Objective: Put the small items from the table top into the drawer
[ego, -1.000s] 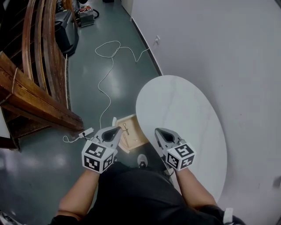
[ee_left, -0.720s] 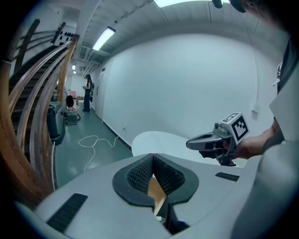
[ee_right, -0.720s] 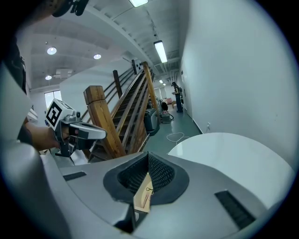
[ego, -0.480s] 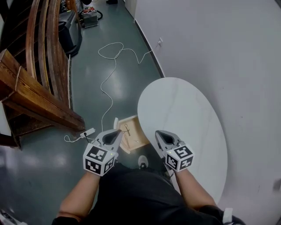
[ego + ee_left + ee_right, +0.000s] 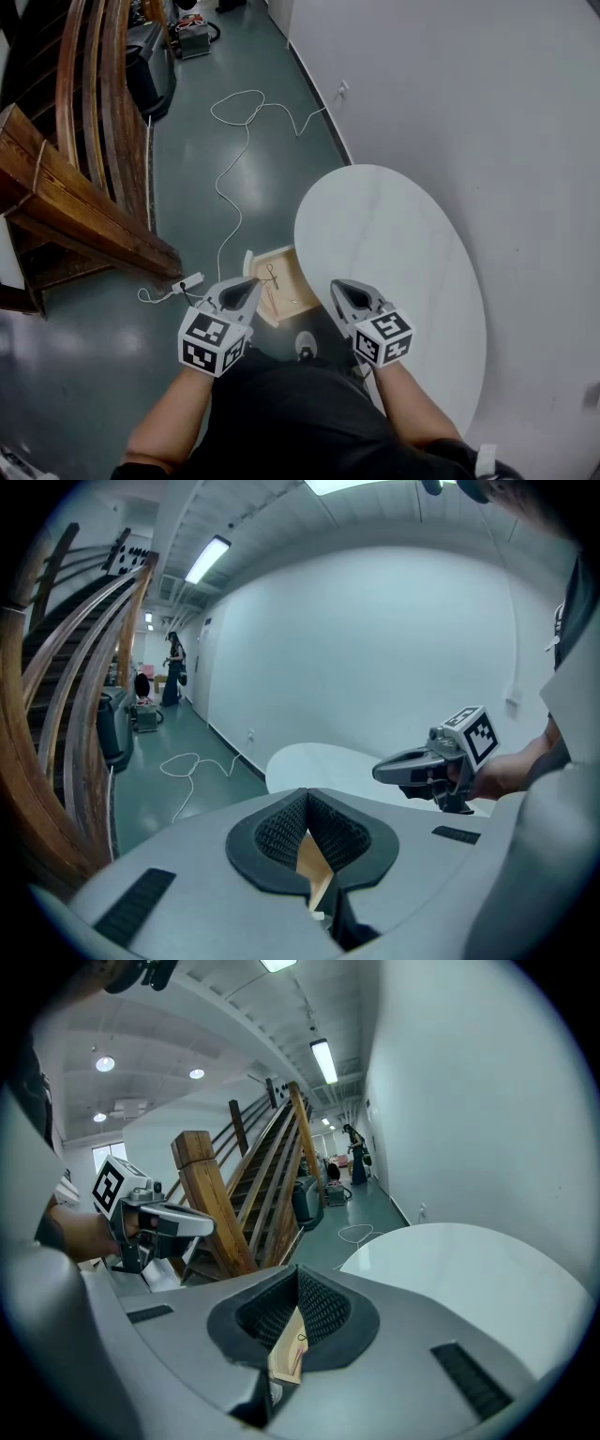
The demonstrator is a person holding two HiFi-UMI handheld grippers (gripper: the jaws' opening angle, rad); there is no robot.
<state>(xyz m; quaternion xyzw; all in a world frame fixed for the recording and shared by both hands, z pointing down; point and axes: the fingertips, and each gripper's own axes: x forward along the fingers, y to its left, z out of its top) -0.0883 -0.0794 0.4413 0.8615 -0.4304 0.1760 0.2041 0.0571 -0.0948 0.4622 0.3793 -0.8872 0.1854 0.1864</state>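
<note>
A white oval table (image 5: 403, 253) stands by the wall. Under its left edge an open wooden drawer (image 5: 292, 270) holds a thin wire item (image 5: 269, 275) and another small piece (image 5: 291, 302). My left gripper (image 5: 251, 279) hovers shut just left of the drawer, holding nothing. My right gripper (image 5: 336, 283) hovers shut at the drawer's right, near the table's edge, also holding nothing. In the left gripper view the left gripper (image 5: 306, 803) has its jaws together, with the right gripper (image 5: 412, 766) ahead of it. In the right gripper view the right gripper (image 5: 298, 1283) frames the drawer (image 5: 286, 1354).
A wooden staircase (image 5: 84, 187) fills the left side. A white cable (image 5: 230, 169) snakes over the green floor to a power strip (image 5: 186, 281). The white wall (image 5: 487, 112) runs along the table's far side. A shoe (image 5: 304, 344) shows below the drawer.
The view has shifted slightly. Both grippers stay shut and keep almost the same places beside the drawer.
</note>
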